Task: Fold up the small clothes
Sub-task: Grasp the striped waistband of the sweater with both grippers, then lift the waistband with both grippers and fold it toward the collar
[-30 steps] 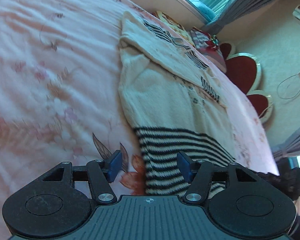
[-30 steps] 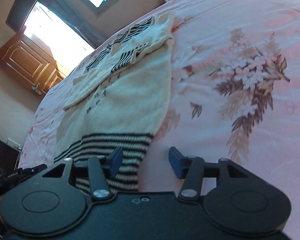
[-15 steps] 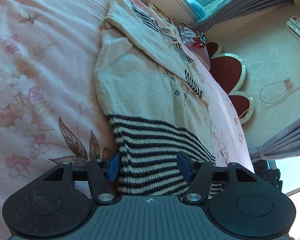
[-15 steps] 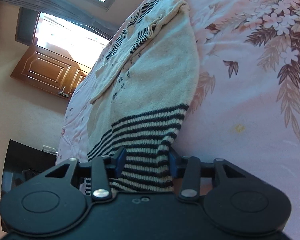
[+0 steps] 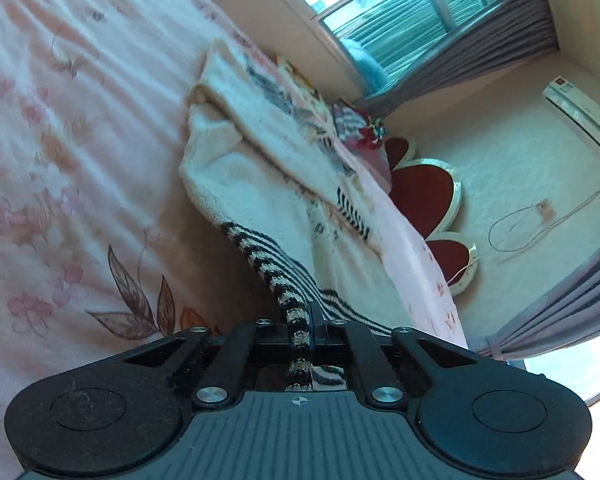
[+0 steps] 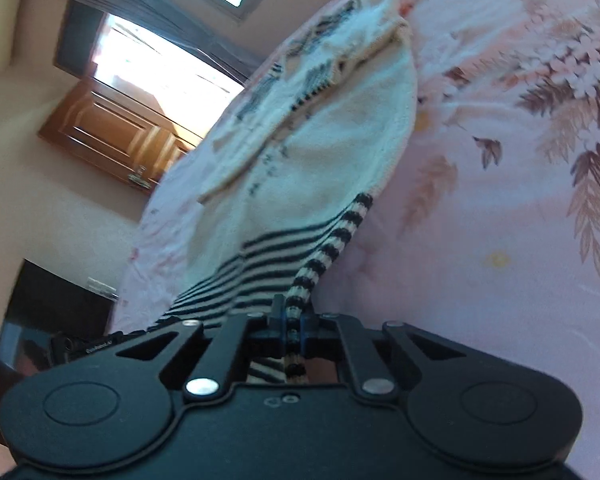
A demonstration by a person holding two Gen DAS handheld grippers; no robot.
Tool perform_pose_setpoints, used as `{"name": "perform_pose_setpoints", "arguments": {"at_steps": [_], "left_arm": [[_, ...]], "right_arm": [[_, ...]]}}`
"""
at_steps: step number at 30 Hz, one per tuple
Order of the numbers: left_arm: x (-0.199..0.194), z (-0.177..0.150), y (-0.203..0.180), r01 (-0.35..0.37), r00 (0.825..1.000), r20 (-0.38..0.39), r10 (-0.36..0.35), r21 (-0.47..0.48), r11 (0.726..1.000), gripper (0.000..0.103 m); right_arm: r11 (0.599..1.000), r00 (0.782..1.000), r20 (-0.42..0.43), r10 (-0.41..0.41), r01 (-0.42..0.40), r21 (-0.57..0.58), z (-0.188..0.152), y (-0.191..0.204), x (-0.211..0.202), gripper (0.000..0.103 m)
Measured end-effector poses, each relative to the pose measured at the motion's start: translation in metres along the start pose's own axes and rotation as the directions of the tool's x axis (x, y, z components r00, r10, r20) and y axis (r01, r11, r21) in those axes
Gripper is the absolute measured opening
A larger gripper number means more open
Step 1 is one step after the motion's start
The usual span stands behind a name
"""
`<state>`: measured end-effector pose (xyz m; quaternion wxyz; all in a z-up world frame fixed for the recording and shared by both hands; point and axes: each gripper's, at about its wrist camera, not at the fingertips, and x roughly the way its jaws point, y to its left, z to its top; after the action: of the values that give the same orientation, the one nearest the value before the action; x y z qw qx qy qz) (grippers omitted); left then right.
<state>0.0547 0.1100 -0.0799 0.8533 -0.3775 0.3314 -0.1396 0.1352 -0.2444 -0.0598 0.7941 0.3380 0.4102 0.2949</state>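
A cream knit sweater (image 5: 260, 184) with a black-and-white striped hem lies on a pink floral bedsheet (image 5: 60, 160), its sleeves folded over the body. My left gripper (image 5: 306, 330) is shut on the left corner of the striped hem (image 5: 268, 268), which rises off the bed toward the jaws. In the right wrist view the same sweater (image 6: 320, 152) stretches away from me. My right gripper (image 6: 294, 326) is shut on the right corner of the striped hem (image 6: 324, 256), also lifted from the sheet (image 6: 500, 160).
Red heart-shaped cushions (image 5: 424, 196) and a small pile of colourful cloth (image 5: 360, 128) sit past the bed's far edge by a curtained window (image 5: 400, 20). A wooden door (image 6: 112, 132) and dark furniture (image 6: 52, 312) stand beyond the bed's left edge.
Both grippers moved in over the hem corners, closed on them and lifted the striped hem off the bed.
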Motion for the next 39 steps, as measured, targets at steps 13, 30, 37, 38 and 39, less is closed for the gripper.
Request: {"name": "perform_pose_setpoints", "arguments": {"at_steps": [13,30,37,38,39], "left_arm": [[0.005,-0.008,0.036,-0.097,0.995,-0.021,0.095,-0.112,0.989,0.005],[0.095,0.165,-0.012,-0.031,0.990,0.138,0.026,0.033,0.999,0.005],[0.169,0.233,-0.007,-0.110,0.991,0.086,0.106,0.046,0.993,0.005],[0.180,0.239,-0.006,-0.122,0.990,0.079,0.119,0.043,0.992,0.005],[0.187,0.245,-0.004,-0.129,0.989,0.074,0.125,0.038,0.991,0.005]], "right_arm": [[0.995,0.996,-0.002,-0.088,0.088,0.055,-0.007,-0.030,-0.001,0.006],[0.998,0.974,0.221,-0.055,0.051,0.022,0.161,-0.008,0.050,0.006],[0.992,0.979,0.189,-0.069,0.048,0.115,0.231,-0.046,0.107,0.006],[0.991,0.981,0.180,-0.076,0.053,0.126,0.238,-0.051,0.115,0.006],[0.989,0.982,0.169,-0.080,0.057,0.139,0.246,-0.057,0.124,0.006]]}}
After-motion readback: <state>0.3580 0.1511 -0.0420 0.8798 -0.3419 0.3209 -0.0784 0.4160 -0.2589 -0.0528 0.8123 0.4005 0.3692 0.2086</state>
